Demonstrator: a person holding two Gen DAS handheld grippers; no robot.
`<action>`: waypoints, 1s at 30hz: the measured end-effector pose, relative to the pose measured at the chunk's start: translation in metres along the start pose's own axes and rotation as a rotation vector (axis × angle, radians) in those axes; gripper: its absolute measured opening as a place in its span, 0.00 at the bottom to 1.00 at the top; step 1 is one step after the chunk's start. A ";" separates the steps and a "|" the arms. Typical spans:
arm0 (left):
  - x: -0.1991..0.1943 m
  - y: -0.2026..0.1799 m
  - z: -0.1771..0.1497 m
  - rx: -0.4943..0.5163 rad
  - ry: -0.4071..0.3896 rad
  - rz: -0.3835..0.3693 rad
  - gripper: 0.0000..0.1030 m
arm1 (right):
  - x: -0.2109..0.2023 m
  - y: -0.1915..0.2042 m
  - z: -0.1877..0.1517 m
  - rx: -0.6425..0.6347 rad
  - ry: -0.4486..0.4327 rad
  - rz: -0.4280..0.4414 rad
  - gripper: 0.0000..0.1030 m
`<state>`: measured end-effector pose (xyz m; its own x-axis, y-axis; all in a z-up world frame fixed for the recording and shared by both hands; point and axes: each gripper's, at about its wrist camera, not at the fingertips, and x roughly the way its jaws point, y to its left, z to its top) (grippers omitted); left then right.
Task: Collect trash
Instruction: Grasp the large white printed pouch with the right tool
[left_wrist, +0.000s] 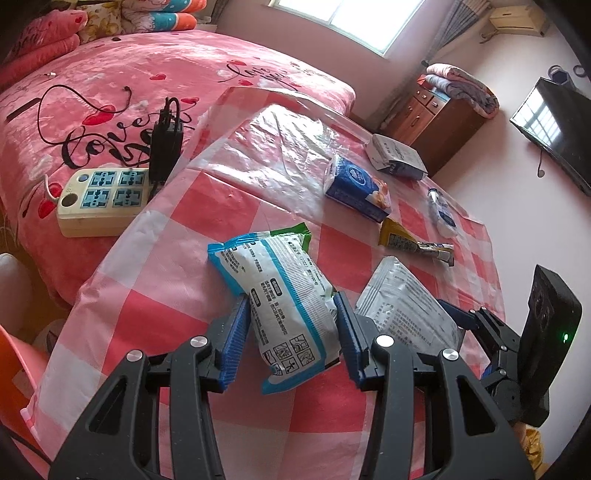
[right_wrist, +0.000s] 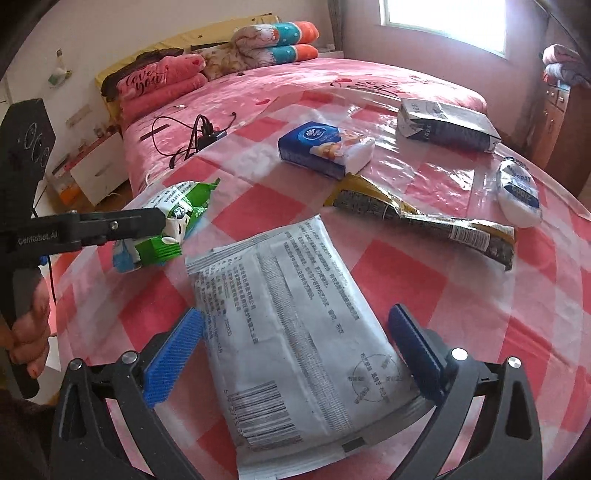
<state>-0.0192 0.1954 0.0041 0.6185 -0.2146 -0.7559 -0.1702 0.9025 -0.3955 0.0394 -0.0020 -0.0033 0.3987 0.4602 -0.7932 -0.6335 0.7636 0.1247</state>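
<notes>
The work surface is a round table (right_wrist: 461, 295) under a pink-and-white checked cloth with a clear glossy cover, set against a bed with a pink spread. I have the left gripper (left_wrist: 291, 317) clamped on the blue-and-white snack bag (left_wrist: 280, 295); both blue pads press its sides and the film bulges between them. In the right wrist view this bag shows a green printed face and hangs clear of the cloth. The right gripper (right_wrist: 295, 332) is spread wide, its pads standing either side of the flat silver-grey packet (right_wrist: 291, 332) without touching it, as far as I can judge. The packet lies flat, printed side and barcode up, slightly creased and thin. To take it well, I would lower the pads to the cloth, close across the narrow width and let the film buckle upward into the grip; the slick cover may let it slide. A twisted yellow wrapper (right_wrist: 424, 218), a tissue pack (right_wrist: 325, 147), a small white pouch (right_wrist: 517, 192) and a dark-edged carton (right_wrist: 447, 122) lie farther off.
</notes>
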 end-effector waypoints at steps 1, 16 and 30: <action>0.000 0.000 0.000 0.000 0.000 -0.001 0.46 | -0.001 0.002 -0.002 -0.003 -0.005 -0.014 0.96; -0.007 0.000 -0.014 0.010 0.012 -0.040 0.46 | -0.001 0.022 -0.015 -0.053 0.023 -0.130 0.90; -0.025 0.002 -0.039 0.046 0.028 -0.067 0.46 | -0.022 0.037 -0.036 0.041 -0.027 -0.124 0.76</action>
<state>-0.0649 0.1881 0.0015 0.6056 -0.2845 -0.7431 -0.0932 0.9021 -0.4213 -0.0168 -0.0009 -0.0028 0.4907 0.3725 -0.7877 -0.5509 0.8330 0.0508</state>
